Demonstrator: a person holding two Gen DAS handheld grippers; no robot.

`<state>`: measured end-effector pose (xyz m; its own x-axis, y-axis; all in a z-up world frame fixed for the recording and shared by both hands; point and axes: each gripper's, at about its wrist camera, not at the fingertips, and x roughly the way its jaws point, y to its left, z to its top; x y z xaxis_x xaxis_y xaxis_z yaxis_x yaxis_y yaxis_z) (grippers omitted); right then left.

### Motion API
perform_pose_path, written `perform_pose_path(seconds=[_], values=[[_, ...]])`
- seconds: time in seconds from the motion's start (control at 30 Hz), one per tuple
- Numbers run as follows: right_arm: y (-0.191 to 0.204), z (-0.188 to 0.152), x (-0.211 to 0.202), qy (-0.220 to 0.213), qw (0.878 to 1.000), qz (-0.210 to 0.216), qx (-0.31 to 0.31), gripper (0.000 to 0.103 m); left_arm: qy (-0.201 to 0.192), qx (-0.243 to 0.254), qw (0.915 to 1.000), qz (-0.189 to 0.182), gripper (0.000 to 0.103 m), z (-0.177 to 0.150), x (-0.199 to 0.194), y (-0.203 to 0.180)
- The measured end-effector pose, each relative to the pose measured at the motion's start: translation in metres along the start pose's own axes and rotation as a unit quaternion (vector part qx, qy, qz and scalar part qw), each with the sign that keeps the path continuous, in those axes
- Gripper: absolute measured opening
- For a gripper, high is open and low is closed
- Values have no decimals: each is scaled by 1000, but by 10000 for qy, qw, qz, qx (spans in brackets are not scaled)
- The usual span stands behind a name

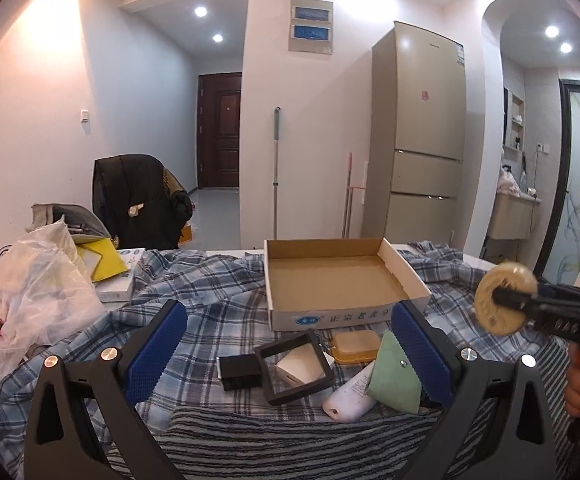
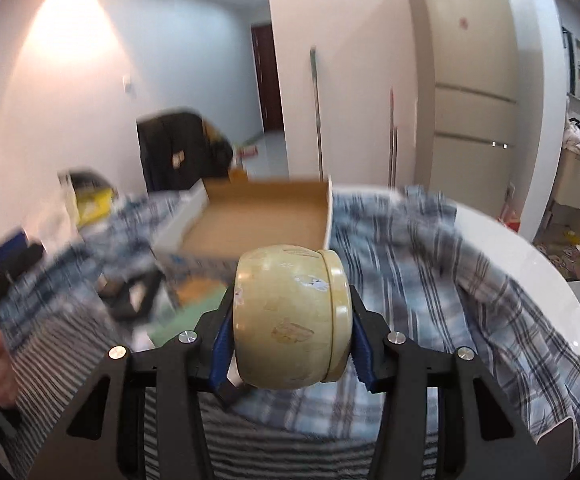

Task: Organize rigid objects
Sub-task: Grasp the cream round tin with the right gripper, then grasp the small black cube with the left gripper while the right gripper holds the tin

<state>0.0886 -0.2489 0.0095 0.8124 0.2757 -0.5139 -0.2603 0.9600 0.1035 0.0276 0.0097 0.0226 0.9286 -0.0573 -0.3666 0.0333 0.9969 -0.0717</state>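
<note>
My right gripper (image 2: pixel 292 344) is shut on a round cream tin (image 2: pixel 290 316), held on its side above the checked cloth, in front of the open cardboard box (image 2: pixel 265 216). The tin (image 1: pixel 504 298) and the right gripper (image 1: pixel 506 300) show at the right of the left wrist view. My left gripper (image 1: pixel 290 344) is open and empty, low over a cluster of small things: a black frame box (image 1: pixel 296 366), a small black box (image 1: pixel 239 372), an amber case (image 1: pixel 356 346), a white tube (image 1: pixel 350 396) and a green pouch (image 1: pixel 394 376). The cardboard box (image 1: pixel 330 280) lies just behind them.
A crumpled plastic bag (image 1: pixel 29 300), a yellow packet (image 1: pixel 101 260) and a white carton (image 1: pixel 119 280) lie at the left. A striped cloth (image 1: pixel 290 432) covers the near edge. The round white table edge (image 2: pixel 530 248) shows at the right. A fridge (image 1: pixel 422 132) stands behind.
</note>
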Motion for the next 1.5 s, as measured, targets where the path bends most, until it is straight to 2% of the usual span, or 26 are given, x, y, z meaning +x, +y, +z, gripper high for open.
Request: perform_pose_path(seconds=[0.1,0.2,0.33,0.43,0.5,0.57,0.63,0.77,0.8,0.87,0.9,0.97,1.03,1.07,1.1,1.13,1.17,1.23,1.37,1.5], values=[[8,11,-10,-364,9992,30,147,48,-206,-109,9997,12,103,10,-7,8],[12,16,-9,-547,9981,-18,295,48,-340,-116,9993,119,103,20,-7,16],[13,16,0,-674,9968,-250,344,48,26,-101,9998,174,103,24,8,26],[12,6,9,-652,9968,-378,264,48,370,59,9990,231,103,14,24,27],[13,1,16,-517,9981,-274,173,48,578,114,9979,276,103,8,37,28],[14,-1,20,-359,9991,-222,39,48,756,-77,9963,401,103,4,51,38],[18,-4,20,-379,9989,-265,-117,48,1055,-279,9931,427,103,3,69,50],[25,-8,18,-453,9977,-344,-373,48,1829,-743,9799,273,88,-5,104,67],[27,-9,18,-458,9974,-363,-413,48,2043,-858,9749,195,87,-9,113,70],[30,-11,20,-443,9970,-427,-475,48,2445,-1073,9637,43,76,-21,128,76],[31,-12,21,-425,9964,-529,-507,48,2618,-1142,9583,-3,74,-26,135,77],[31,-13,24,-384,9965,-552,-506,48,3036,-1333,9433,-129,70,-39,150,80],[28,-12,27,-280,9976,-452,-444,48,3311,-1496,9315,-163,66,-49,160,83],[26,-12,28,-249,9978,-459,-398,48,3369,-1544,9286,-183,65,-51,163,83],[24,-12,29,-219,9980,-471,-357,48,3294,-1474,9324,-172,65,-50,162,81],[23,-12,29,-193,9983,-452,-328,48,3335,-1365,9325,-221,63,-48,164,77],[21,-12,30,-161,9985,-420,-296,48,3361,-1325,9322,-235,54,-47,165,76],[19,-12,31,-119,9987,-431,-259,48,3322,-1319,9338,-160,51,-45,165,76],[18,-13,32,-91,9987,-432,-248,48,3387,-1469,9292,-184,51,-43,163,84],[19,-14,30,-98,9985,-447,-304,48,3363,-1371,9316,-160,51,-40,154,86]])
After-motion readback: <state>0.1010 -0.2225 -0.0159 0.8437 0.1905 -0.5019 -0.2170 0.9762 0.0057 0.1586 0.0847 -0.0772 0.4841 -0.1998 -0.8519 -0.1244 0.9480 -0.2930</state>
